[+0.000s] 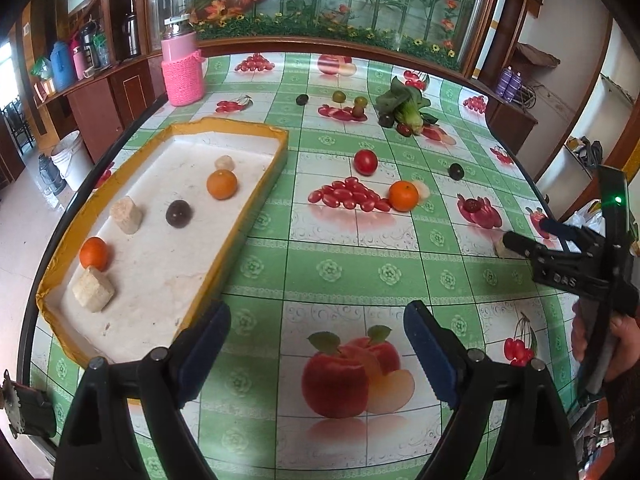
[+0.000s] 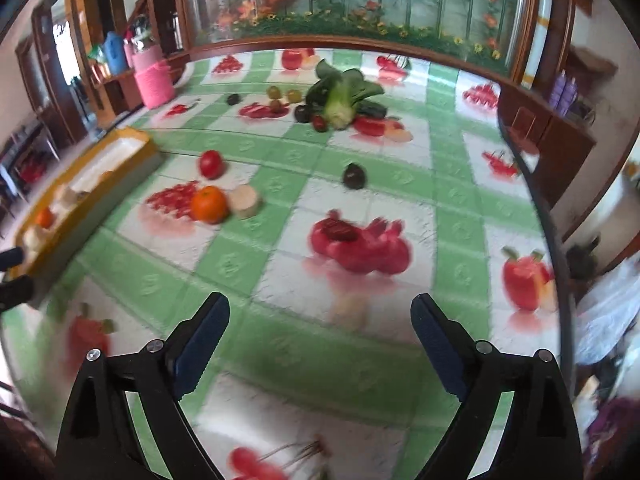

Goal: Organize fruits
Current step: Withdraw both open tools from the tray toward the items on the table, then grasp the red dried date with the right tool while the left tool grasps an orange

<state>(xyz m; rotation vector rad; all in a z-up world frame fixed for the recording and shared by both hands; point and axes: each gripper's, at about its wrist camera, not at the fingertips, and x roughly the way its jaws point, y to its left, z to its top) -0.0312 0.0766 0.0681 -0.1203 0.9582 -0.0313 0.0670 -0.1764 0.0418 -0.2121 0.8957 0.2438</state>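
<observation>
A yellow-rimmed white tray (image 1: 248, 196) at the left holds two oranges (image 1: 222, 184), a dark plum (image 1: 179, 213) and pale blocks (image 1: 126, 214). On the tablecloth lie a tomato (image 1: 365, 161), an orange (image 1: 403, 196) and a dark plum (image 1: 456, 171). My left gripper (image 1: 318, 332) hangs open over the printed apples with nothing between its fingers. My right gripper (image 2: 320, 312) is open too. A blurred pale chunk (image 2: 348, 310) lies on the cloth between its fingers, and the pads do not touch it. From the left wrist, the right gripper (image 1: 524, 232) sits at the table's right edge.
A leafy green (image 2: 340, 100) lies at the back with several small fruits (image 2: 284, 96) around it. A pink knitted jar (image 1: 182, 76) stands behind the tray. A dark red fruit (image 2: 340, 232) sits on a printed picture. The table's dark rim (image 2: 556, 240) curves past on the right.
</observation>
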